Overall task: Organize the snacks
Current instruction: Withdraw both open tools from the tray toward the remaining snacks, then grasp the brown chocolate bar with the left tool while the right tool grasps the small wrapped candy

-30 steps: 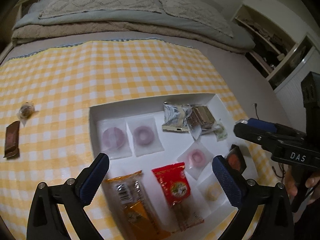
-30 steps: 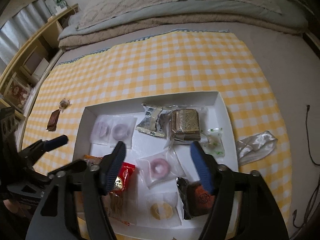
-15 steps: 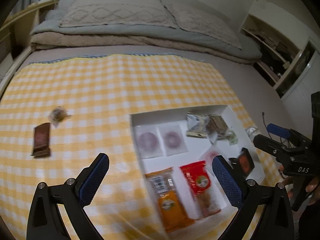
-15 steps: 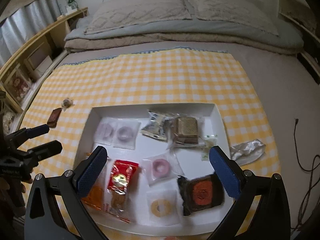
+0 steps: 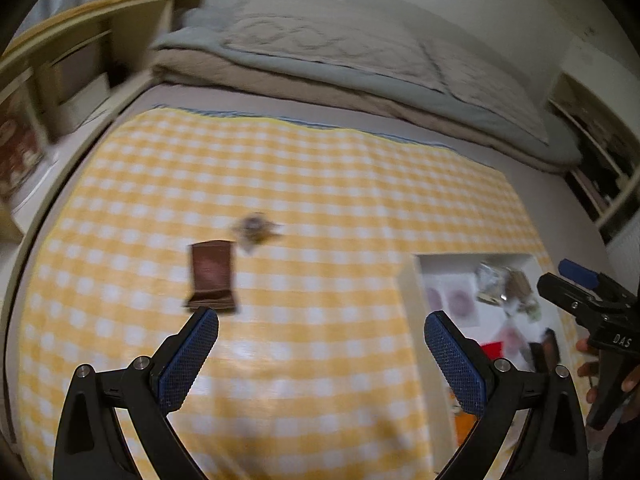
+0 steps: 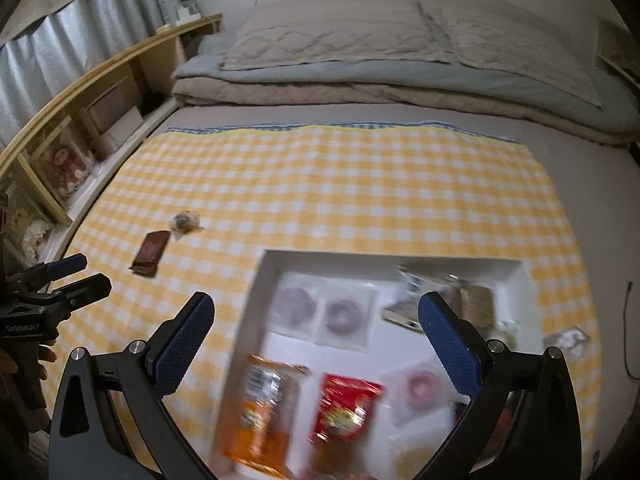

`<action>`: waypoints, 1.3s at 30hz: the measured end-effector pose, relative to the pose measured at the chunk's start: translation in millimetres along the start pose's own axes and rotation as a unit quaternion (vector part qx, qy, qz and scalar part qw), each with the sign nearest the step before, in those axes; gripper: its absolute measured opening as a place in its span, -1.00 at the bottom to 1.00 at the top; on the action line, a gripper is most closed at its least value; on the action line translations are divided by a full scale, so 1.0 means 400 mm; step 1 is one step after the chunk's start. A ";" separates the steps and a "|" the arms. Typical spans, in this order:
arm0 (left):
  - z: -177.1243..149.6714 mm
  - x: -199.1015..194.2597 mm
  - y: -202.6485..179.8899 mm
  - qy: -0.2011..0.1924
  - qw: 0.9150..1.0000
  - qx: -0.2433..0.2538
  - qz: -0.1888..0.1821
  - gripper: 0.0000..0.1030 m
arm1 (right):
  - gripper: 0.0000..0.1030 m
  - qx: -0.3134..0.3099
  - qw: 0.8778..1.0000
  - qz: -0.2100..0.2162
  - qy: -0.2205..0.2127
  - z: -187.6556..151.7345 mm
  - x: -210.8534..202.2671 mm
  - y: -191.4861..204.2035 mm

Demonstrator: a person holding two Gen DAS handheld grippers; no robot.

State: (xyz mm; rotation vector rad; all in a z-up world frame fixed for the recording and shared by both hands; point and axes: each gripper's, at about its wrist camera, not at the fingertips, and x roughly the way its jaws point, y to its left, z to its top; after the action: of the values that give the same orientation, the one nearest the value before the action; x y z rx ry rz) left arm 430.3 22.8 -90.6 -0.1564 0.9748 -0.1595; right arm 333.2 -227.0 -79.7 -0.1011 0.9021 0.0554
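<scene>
A brown chocolate bar (image 5: 212,276) and a small clear-wrapped candy (image 5: 256,230) lie on the yellow checked cloth (image 5: 320,184), left of the white tray (image 6: 256,292). They also show in the right wrist view, the bar (image 6: 150,254) and the candy (image 6: 185,222). The tray holds several wrapped snacks, among them an orange packet (image 6: 264,412) and a red packet (image 6: 346,408). My left gripper (image 5: 320,356) is open and empty, just short of the bar. My right gripper (image 6: 316,340) is open and empty above the tray.
A folded grey and beige duvet with pillows (image 6: 380,64) lies at the far end of the bed. Wooden shelves (image 6: 80,120) run along the left. A crumpled silver wrapper (image 6: 568,340) lies right of the tray.
My left gripper has swung left, away from the tray toward the chocolate bar and candy. My right gripper has opened wide, pulled back and shifted left over the tray.
</scene>
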 end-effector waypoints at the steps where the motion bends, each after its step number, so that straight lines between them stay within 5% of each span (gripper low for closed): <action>1: 0.006 -0.001 0.017 0.001 1.000 -0.007 0.005 1.00 | 1.00 -0.001 1.000 0.002 -0.001 0.008 0.012 0.014; 11: 0.075 0.070 0.166 0.024 0.997 -0.059 0.045 1.00 | 1.00 0.000 0.999 0.045 0.028 0.112 0.153 0.177; 18: 0.111 0.212 0.201 0.046 0.996 -0.049 0.053 0.68 | 0.99 0.029 0.995 0.076 0.063 0.177 0.306 0.254; 27: 0.092 0.393 0.213 0.094 0.991 -0.024 0.096 0.41 | 0.35 0.030 0.984 0.130 0.118 0.202 0.523 0.362; 34: 0.091 0.446 0.202 0.094 0.990 0.002 0.106 0.33 | 0.30 0.016 0.974 0.163 0.154 0.211 0.646 0.416; 39: 0.100 0.473 0.177 0.096 0.989 0.015 0.112 -0.18 | 0.17 -0.040 0.972 0.160 0.168 0.197 0.679 0.469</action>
State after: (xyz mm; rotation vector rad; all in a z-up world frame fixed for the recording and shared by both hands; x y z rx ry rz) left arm 572.5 55.7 -236.1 -0.0032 1.1740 0.0185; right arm 545.9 -30.5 -256.6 -0.0389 1.2487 0.3846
